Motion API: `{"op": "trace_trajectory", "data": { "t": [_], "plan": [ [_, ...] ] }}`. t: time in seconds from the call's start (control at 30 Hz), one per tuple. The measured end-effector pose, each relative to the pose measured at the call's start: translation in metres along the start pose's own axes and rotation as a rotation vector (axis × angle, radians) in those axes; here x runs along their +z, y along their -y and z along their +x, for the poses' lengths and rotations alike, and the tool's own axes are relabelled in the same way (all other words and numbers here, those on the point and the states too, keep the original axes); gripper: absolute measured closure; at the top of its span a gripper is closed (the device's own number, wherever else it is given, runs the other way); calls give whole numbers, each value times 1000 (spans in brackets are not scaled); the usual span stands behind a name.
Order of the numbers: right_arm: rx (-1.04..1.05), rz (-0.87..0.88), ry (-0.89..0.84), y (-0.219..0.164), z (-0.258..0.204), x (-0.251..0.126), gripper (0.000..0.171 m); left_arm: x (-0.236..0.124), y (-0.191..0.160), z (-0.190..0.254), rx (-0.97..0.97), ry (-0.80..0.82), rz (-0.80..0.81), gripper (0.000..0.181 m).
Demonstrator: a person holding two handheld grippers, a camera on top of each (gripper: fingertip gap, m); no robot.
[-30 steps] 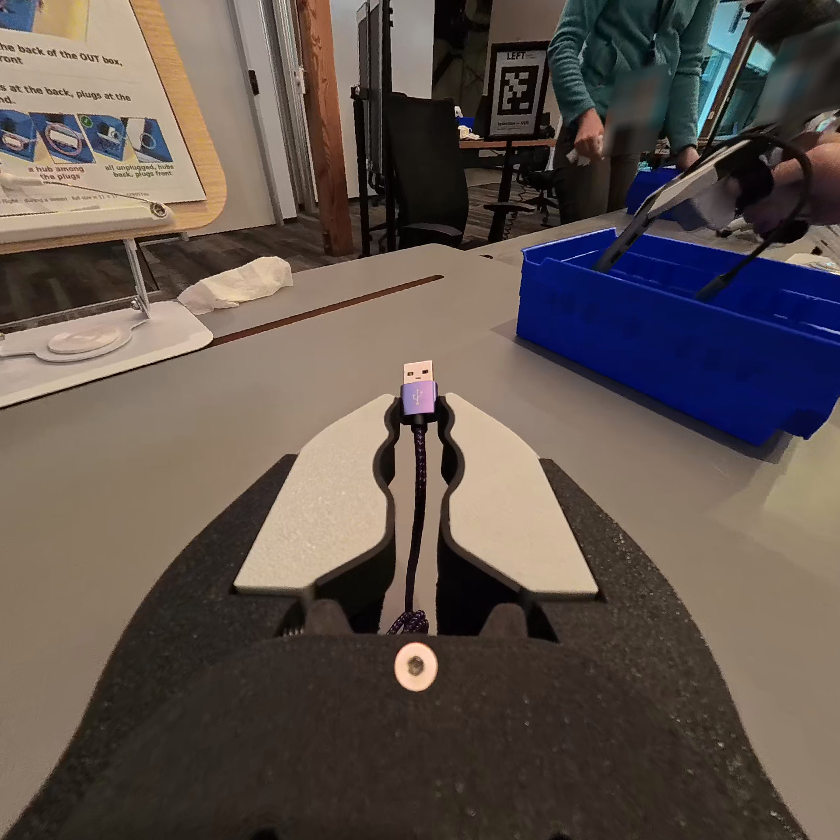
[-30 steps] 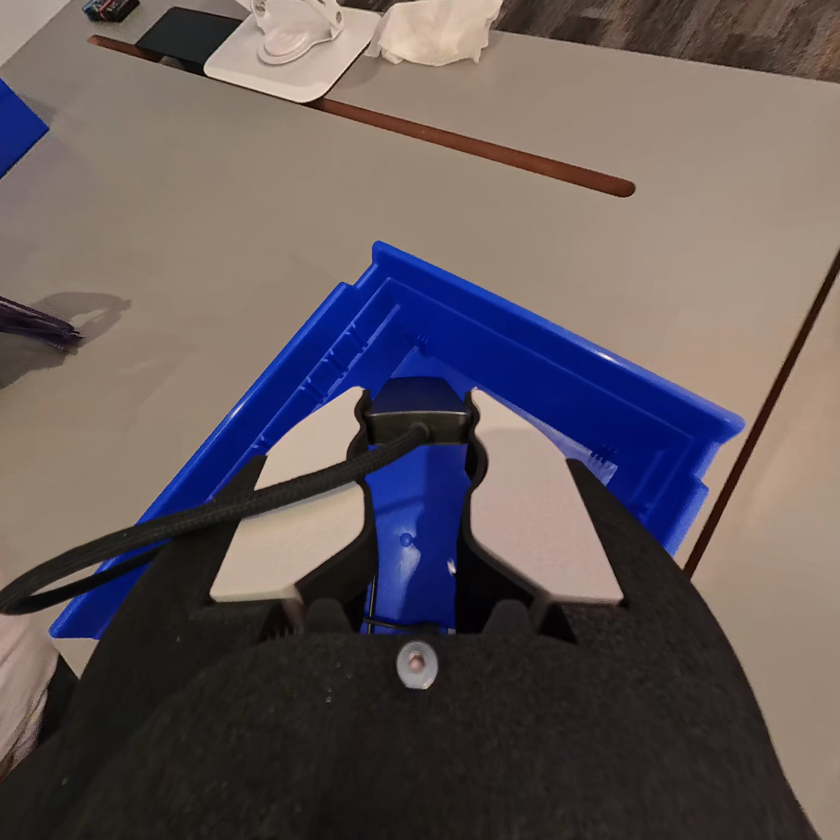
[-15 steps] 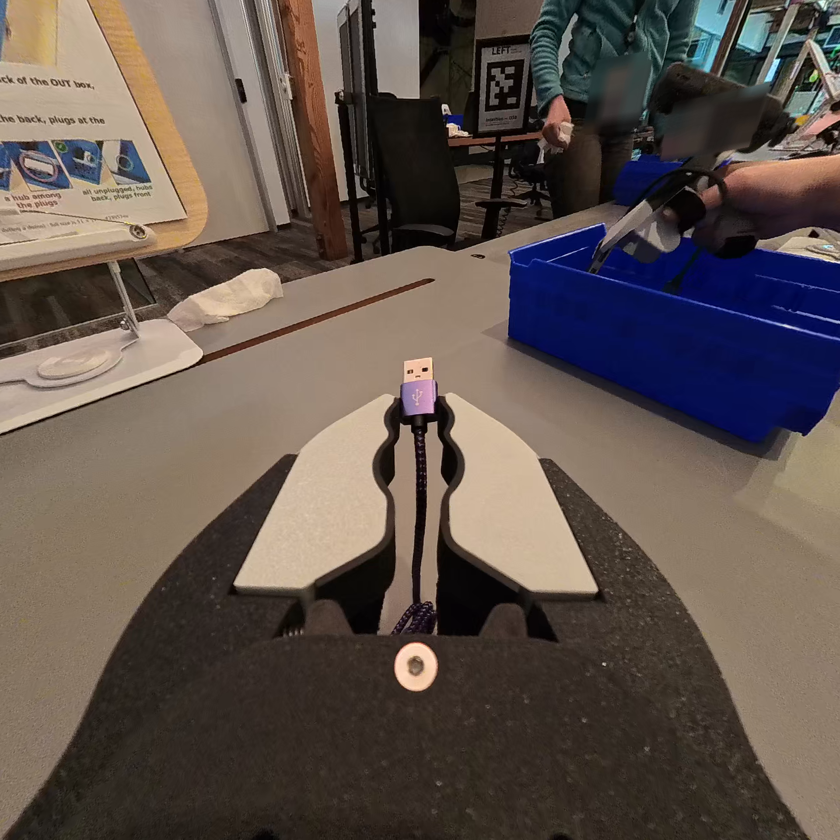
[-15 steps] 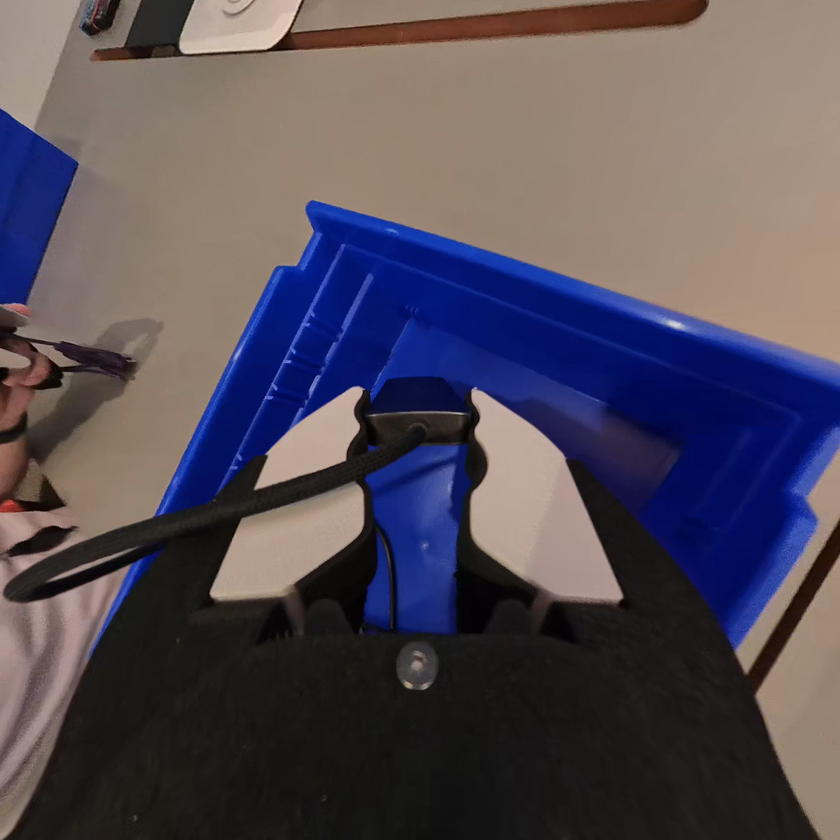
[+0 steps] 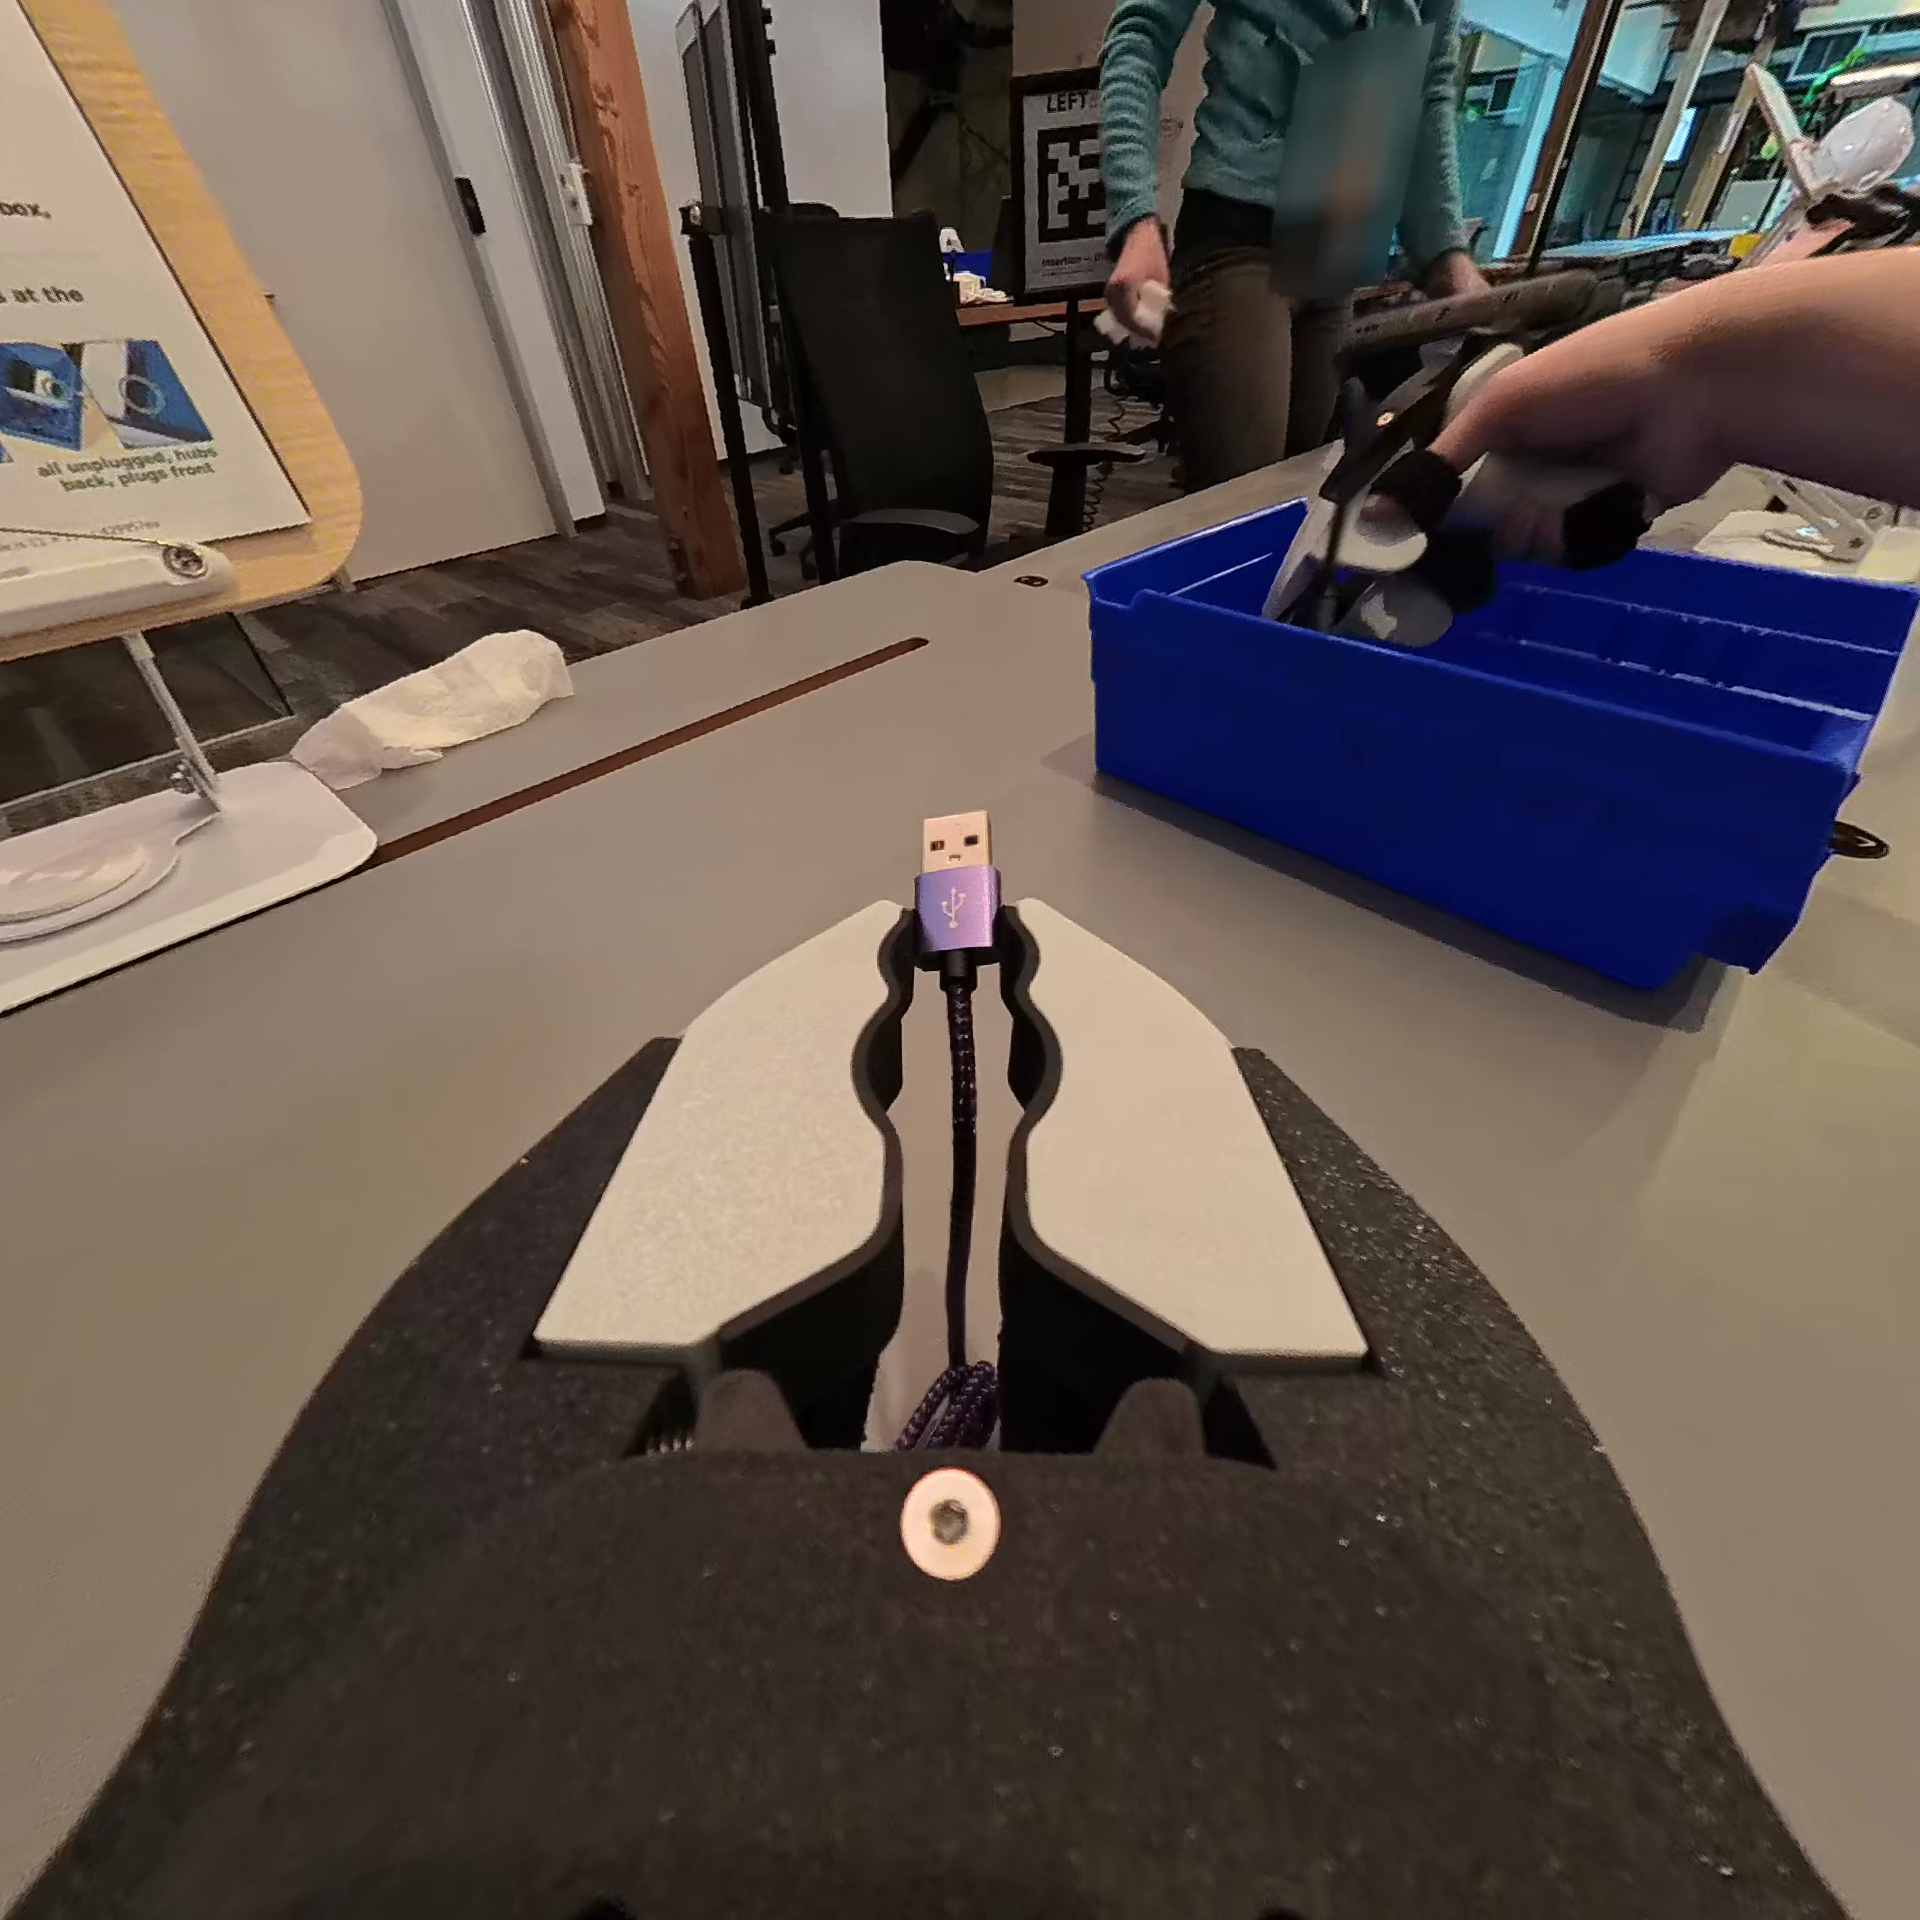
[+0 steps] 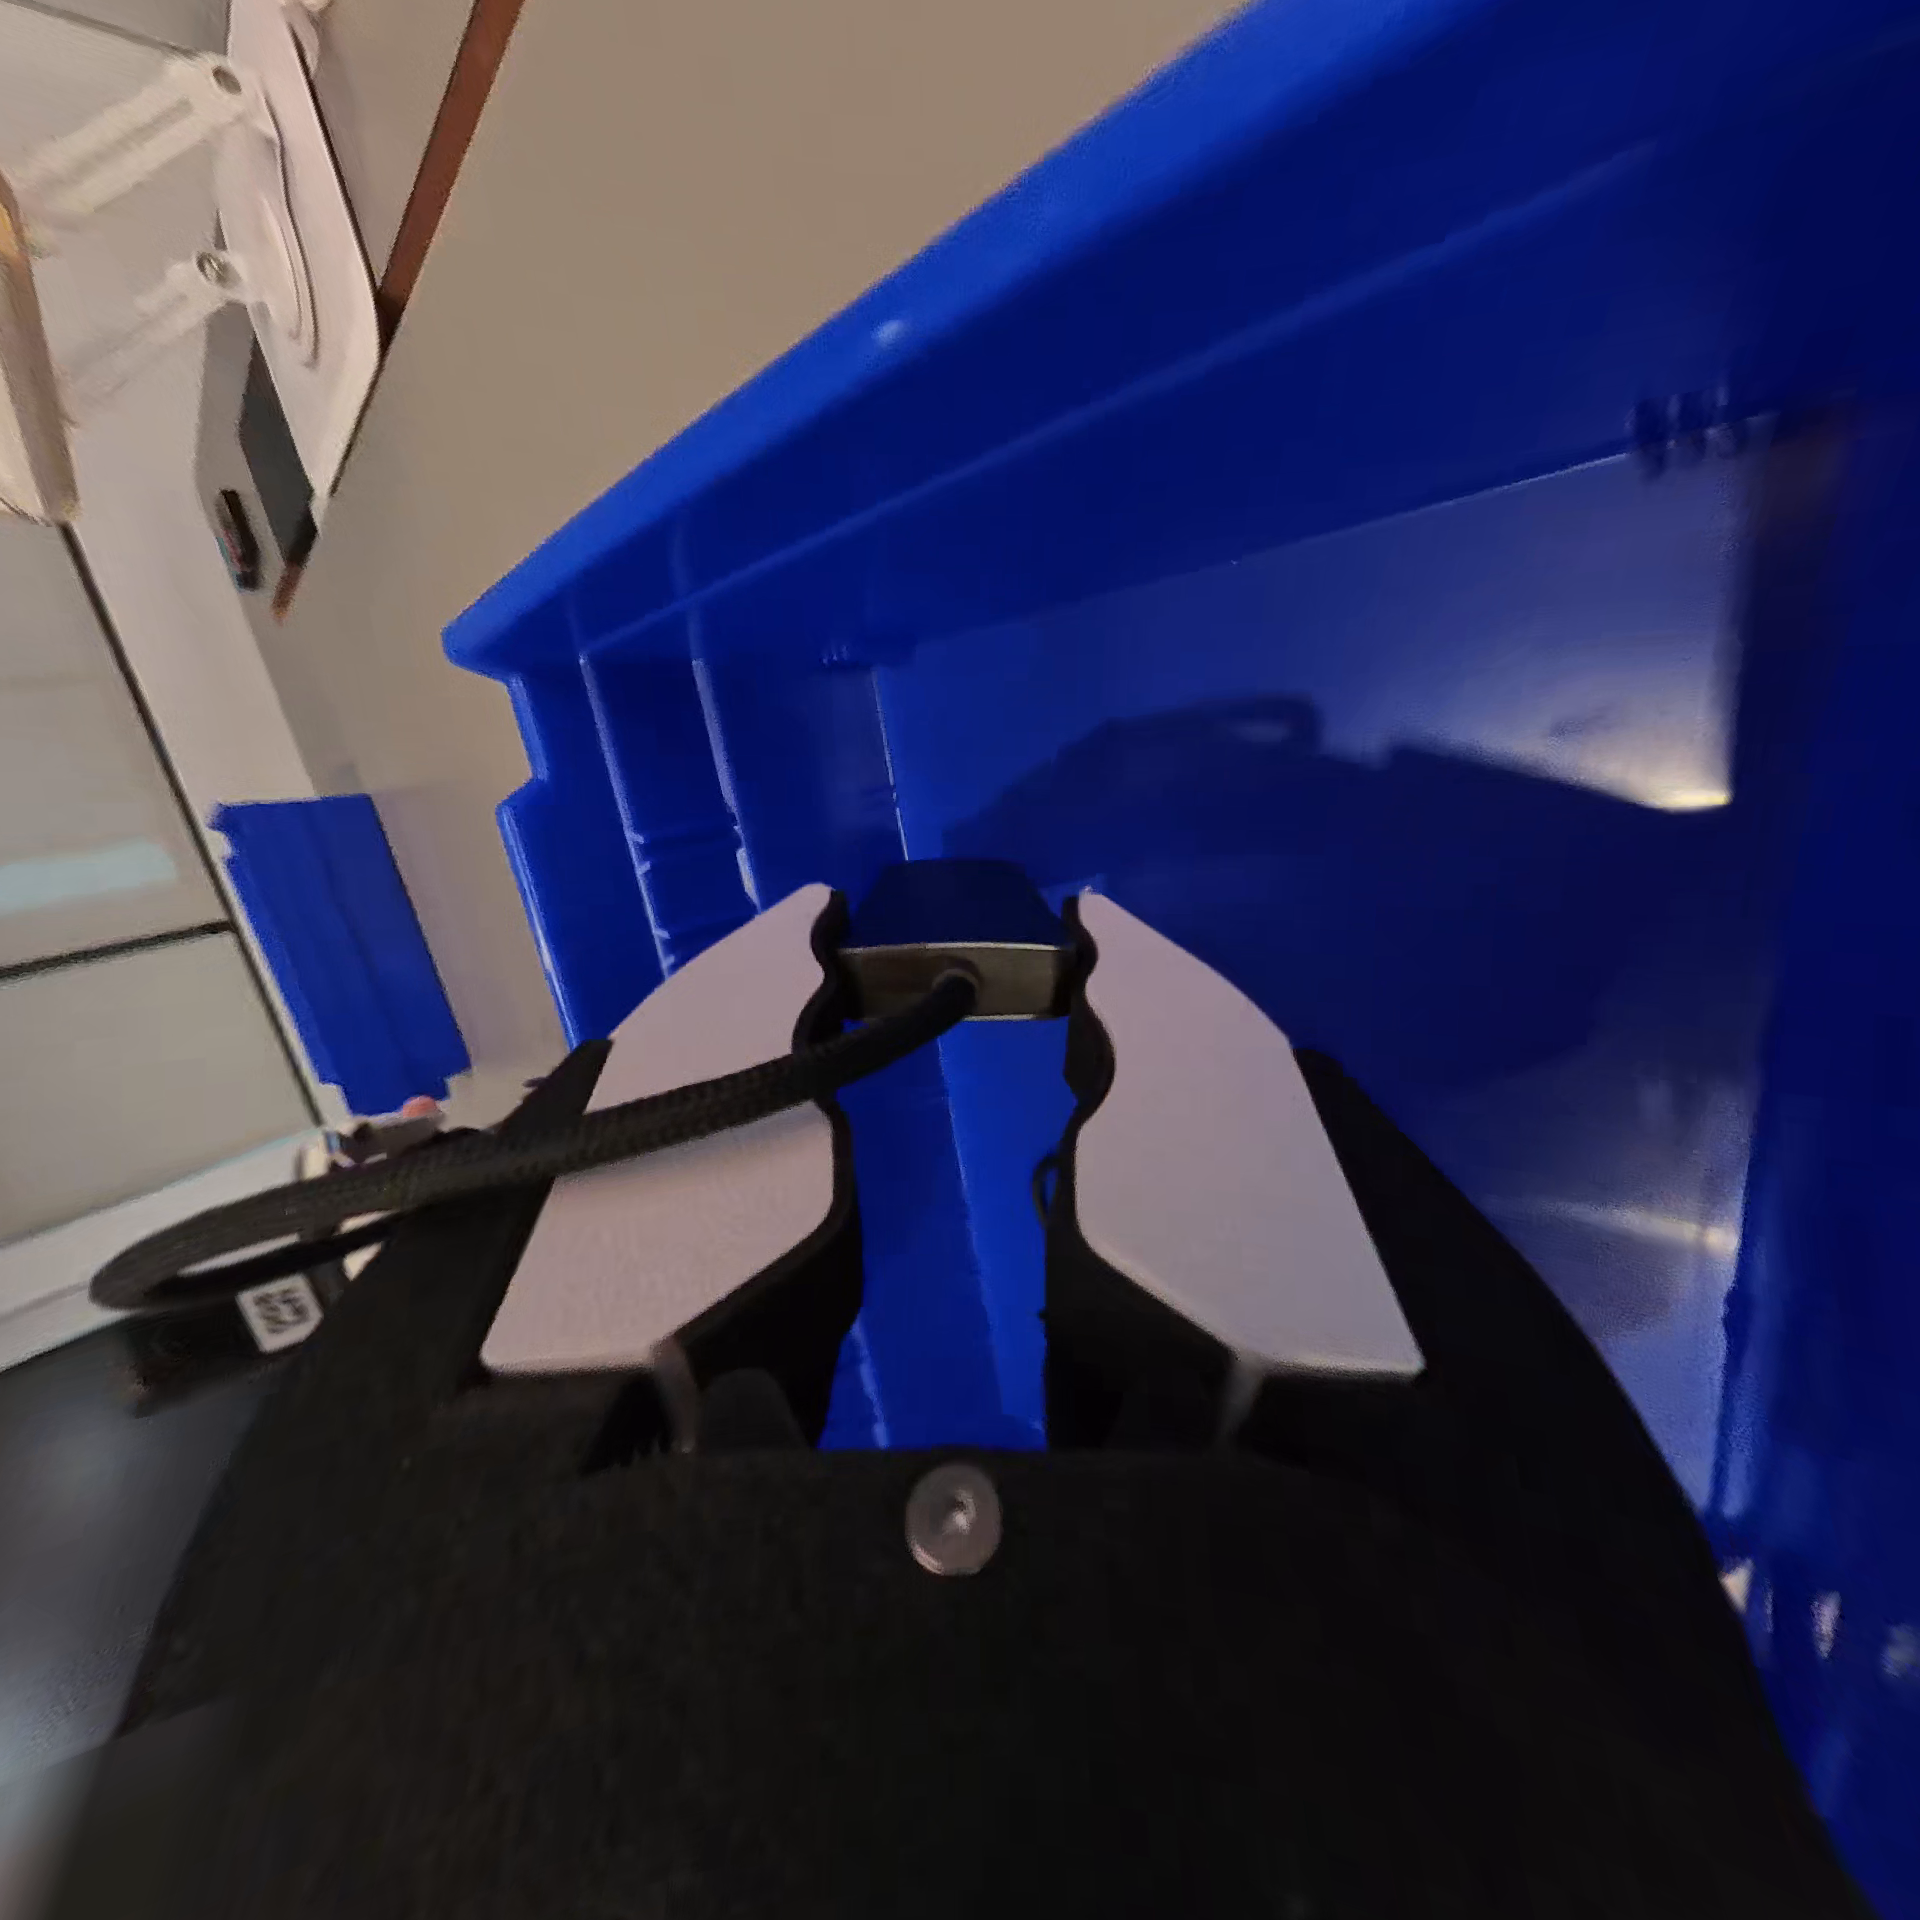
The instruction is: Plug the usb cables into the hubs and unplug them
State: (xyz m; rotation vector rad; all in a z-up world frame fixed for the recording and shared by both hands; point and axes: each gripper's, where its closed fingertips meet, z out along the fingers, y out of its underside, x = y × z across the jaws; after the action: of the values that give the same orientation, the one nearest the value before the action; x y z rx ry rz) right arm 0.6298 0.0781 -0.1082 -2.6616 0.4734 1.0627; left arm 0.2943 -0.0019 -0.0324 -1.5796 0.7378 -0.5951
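Beside the blue bin (image 5: 1455, 790), the left gripper (image 5: 957, 925) is pinching a light purple USB plug (image 5: 957, 912) by its rigid shell, while the right gripper (image 6: 951, 971) is clamping what is probably a small hub (image 6: 951, 982) inside that bin.

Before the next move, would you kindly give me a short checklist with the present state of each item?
1. Left tool shut on the purple plug: ok, the metal tip sticks out ahead of the fingers.
2. Purple cable runs straight back between the fingers: ok.
3. Right tool shut on the hub: ok, gripped at the fingertips.
4. Hub's black cable free of the fingers: ok, it trails off to the left.
5. Hub inside the blue bin: ok, bin walls surround it.
6. Hub resting on the bin floor: cannot tell, the view is blurred.
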Motion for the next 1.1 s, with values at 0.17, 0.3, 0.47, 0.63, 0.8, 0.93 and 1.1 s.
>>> {"op": "trace_trajectory", "data": {
  "t": [0.17,0.3,0.47,0.63,0.8,0.93,1.1],
  "plan": [
    [86,-42,-22,-5,5,-6,132,-2,2,7,12,-18,10,166],
    [102,-31,27,-5,-3,-6,132,-6,3,9,-9,-32,22,166],
    [1,13,-58,1,4,-1,129,-11,3,11,-6,-42,28,166],
    [-108,32,-172,5,10,0,124,-16,3,9,-9,-47,29,167],
    [-186,62,-228,9,10,-4,124,-19,4,8,-14,-50,37,166],
    [-298,47,-300,3,11,-12,128,-20,2,8,-10,-52,36,166],
    [-836,-67,-340,-23,2,-20,129,-23,1,6,-17,-52,40,166]
  ]
}}
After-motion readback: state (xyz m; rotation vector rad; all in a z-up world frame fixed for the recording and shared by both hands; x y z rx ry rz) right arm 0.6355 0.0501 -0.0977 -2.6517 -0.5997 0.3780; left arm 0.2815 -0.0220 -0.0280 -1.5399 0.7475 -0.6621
